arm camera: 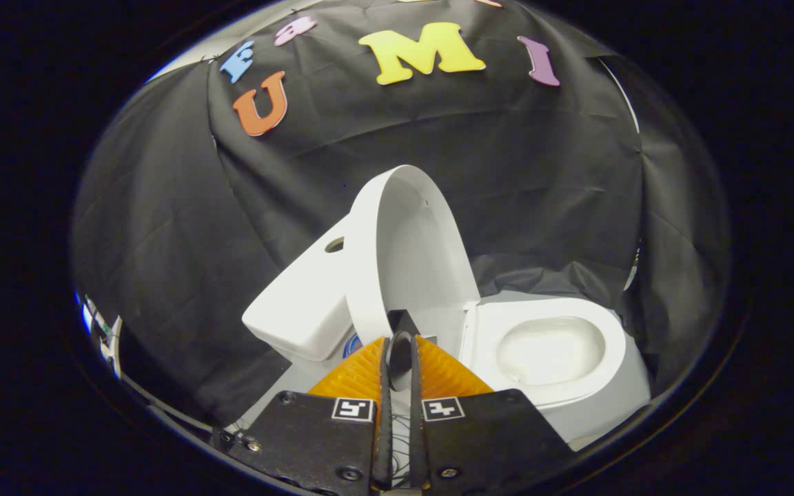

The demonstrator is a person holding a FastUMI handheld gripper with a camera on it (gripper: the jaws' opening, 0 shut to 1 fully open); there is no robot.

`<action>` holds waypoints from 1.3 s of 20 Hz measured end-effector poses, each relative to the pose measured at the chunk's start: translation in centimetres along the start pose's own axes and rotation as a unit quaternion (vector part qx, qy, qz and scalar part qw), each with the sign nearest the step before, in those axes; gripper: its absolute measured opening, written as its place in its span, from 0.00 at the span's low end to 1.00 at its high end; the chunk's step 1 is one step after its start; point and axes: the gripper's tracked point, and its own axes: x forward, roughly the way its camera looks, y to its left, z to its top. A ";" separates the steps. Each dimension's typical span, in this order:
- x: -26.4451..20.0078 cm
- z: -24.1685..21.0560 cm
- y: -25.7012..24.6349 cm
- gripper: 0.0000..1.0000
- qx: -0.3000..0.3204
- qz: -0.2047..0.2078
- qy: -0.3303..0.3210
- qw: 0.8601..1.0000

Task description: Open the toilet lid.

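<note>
While the gripper [402, 329] pinches the raised lid [411, 255] beside the tank [304, 303], slipping could drop it onto the bowl [552, 348].

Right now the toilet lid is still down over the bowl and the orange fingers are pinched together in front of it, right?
Not quite. In the gripper view the toilet lid stands up, leaning back toward the tank, and the bowl is uncovered. The gripper fingers are indeed pinched nearly together just in front of the lid's lower edge.
</note>
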 end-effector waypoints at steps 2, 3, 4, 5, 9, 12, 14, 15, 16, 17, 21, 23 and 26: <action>0.0 0.1 0.2 0.13 -0.010 -0.003 0.000 1.000; 0.1 0.0 0.3 0.13 -0.013 -0.001 0.002 1.000; 0.2 -0.2 0.6 0.13 -0.016 0.001 0.003 1.000; 0.3 -0.2 0.8 0.13 -0.023 0.004 0.005 1.000; 0.3 -0.2 1.7 0.13 -0.047 0.006 0.009 0.999; 0.1 -0.2 1.7 0.13 -0.077 -0.006 0.007 0.997; -0.3 -0.5 1.8 0.21 -0.094 0.008 0.010 0.996; -0.8 -0.7 2.0 0.26 -0.089 0.026 0.014 0.996; -1.2 -0.9 2.3 0.36 -0.083 0.040 0.011 0.996; -2.1 0.0 2.1 0.46 -0.081 0.040 0.002 0.996; -6.0 2.4 0.3 0.84 -0.101 0.030 -0.049 0.993; -8.5 3.0 -1.0 0.85 -0.108 0.031 -0.075 0.991; -12.8 4.6 -3.5 0.85 -0.113 0.028 -0.124 0.985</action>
